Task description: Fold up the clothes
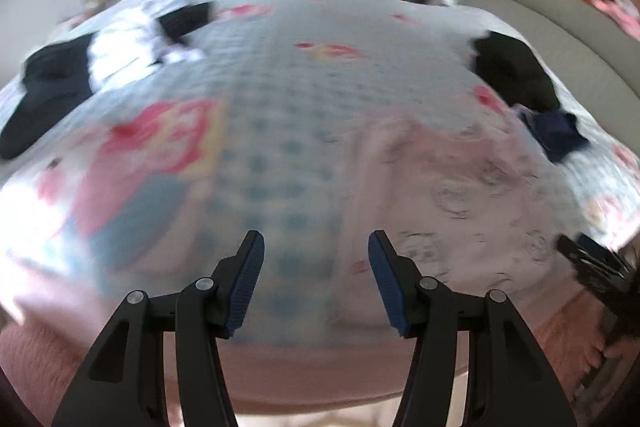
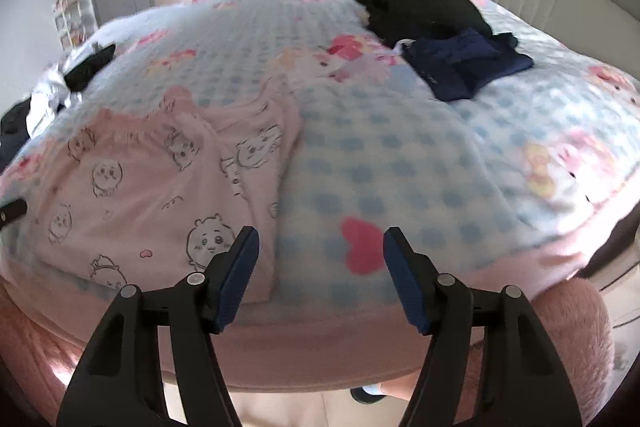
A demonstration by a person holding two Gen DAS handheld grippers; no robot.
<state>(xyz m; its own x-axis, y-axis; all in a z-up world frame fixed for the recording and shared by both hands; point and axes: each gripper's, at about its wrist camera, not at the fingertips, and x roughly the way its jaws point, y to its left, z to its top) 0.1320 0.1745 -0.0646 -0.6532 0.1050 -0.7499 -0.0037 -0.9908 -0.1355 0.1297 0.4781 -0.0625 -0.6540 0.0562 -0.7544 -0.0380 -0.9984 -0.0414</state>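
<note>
Two grippers, left gripper (image 1: 316, 247) & right gripper (image 2: 320, 241), both released; 1 pink garment (image 2: 160, 187) on bed.

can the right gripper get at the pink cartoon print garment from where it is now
Probably yes. The right gripper is open and empty, and the pink garment lies flat on the bedspread just ahead to its left with its near edge uncovered. The navy clothes sit well clear.

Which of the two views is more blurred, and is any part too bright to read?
Left wrist view: strong motion blur, so the prints on the pink garment are faint, and the blanket is washed out white at the left edge. Right wrist view: sharper, the garment's cartoon faces are readable; only the blanket's near right side is soft.
</note>
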